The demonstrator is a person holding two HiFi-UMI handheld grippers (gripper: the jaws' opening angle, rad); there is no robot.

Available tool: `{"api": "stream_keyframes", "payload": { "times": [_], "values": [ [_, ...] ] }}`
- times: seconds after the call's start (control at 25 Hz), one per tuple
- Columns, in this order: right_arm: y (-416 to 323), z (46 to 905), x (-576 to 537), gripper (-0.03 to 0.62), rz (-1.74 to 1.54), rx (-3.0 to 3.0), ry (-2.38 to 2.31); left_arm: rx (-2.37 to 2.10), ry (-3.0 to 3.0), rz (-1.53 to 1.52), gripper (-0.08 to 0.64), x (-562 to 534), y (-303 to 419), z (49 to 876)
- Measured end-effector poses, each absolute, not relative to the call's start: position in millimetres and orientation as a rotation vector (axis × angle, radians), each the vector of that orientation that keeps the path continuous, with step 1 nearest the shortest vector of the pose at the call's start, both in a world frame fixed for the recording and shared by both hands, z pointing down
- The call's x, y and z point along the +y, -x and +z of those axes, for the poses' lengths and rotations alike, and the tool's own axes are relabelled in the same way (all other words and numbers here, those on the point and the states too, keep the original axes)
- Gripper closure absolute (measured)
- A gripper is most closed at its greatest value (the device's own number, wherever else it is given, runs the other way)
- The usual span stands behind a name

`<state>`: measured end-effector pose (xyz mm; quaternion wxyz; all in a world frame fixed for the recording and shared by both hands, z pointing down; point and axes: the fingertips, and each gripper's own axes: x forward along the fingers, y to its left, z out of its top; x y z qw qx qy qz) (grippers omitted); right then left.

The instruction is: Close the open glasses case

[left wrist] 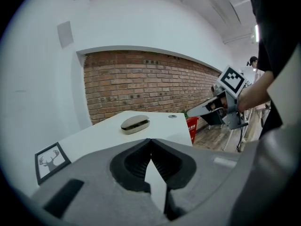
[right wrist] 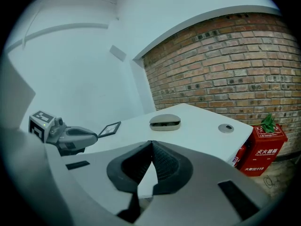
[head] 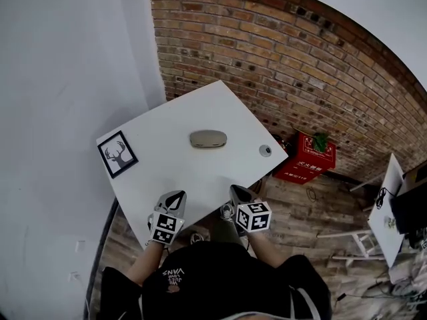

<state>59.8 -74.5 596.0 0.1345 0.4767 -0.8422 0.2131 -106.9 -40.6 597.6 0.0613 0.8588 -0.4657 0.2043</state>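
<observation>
One glasses case, one framed deer picture, one small round disc, one table, one red box, and two tools: left tool, right tool.

White square tabletop set in the corner of a room, where a plain white wall meets a wall of red-brown brick; white plaster runs above the brickwork. A small black-framed stag print lies flat near the tabletop's left corner. The floor is of worn wooden planks. At the foot of the brick wall, just beside the tabletop's right corner, sits a red crate with white lettering and something green on top. A second white table stands well apart at the right, with cables on the floor near it. The light is even and cool.
</observation>
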Motion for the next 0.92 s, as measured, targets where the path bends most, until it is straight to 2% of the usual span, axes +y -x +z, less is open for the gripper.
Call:
{"api": "stream_keyframes", "payload": {
  "times": [0.92],
  "values": [
    [-63, 597, -76, 0.595, 0.608, -2.410, -1.432, -1.474, -2.594, 0.588, 0.551, -41, 120, 591]
  ]
}}
